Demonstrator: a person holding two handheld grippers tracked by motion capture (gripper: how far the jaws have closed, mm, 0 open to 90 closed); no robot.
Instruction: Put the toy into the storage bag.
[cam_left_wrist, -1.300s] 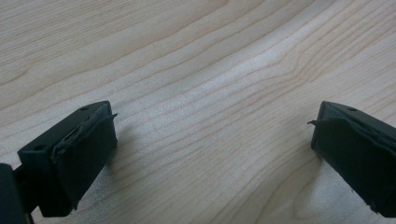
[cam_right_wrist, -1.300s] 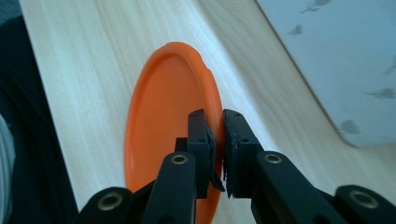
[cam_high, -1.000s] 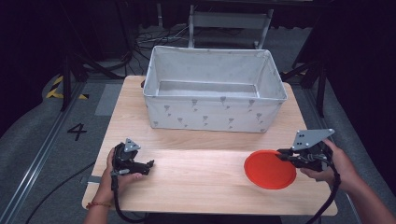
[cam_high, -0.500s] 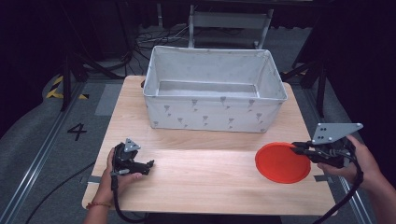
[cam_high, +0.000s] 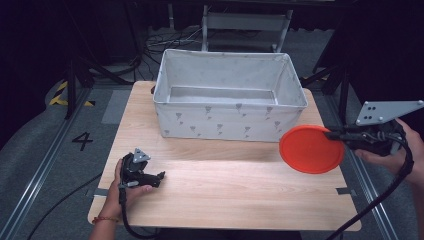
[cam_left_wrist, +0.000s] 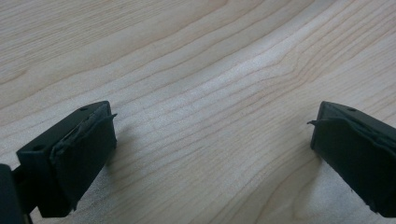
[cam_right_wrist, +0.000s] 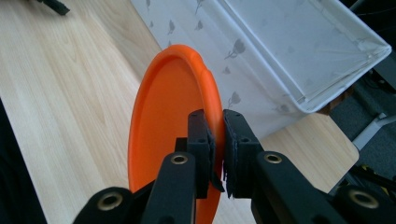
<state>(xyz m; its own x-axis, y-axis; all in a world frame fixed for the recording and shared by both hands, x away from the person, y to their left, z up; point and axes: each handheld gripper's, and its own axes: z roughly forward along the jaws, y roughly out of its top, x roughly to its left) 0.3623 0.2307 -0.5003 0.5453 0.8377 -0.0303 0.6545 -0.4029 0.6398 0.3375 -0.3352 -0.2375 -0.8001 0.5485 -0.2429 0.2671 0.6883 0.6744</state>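
The orange plate (cam_high: 311, 149) hangs off the worktop (cam_high: 225, 200) at its right edge, just before the white fabric bin (cam_high: 229, 102), rim pinched by the right tool (cam_right_wrist: 215, 140). The left tool (cam_high: 159, 176) rests spread near the front left corner. A "4" (cam_high: 83, 140) marks the grey floor.

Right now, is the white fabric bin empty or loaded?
Empty as far as visible. The high view shows the bin with a bare grey floor; the orange plate is outside it, clamped in the right tool.
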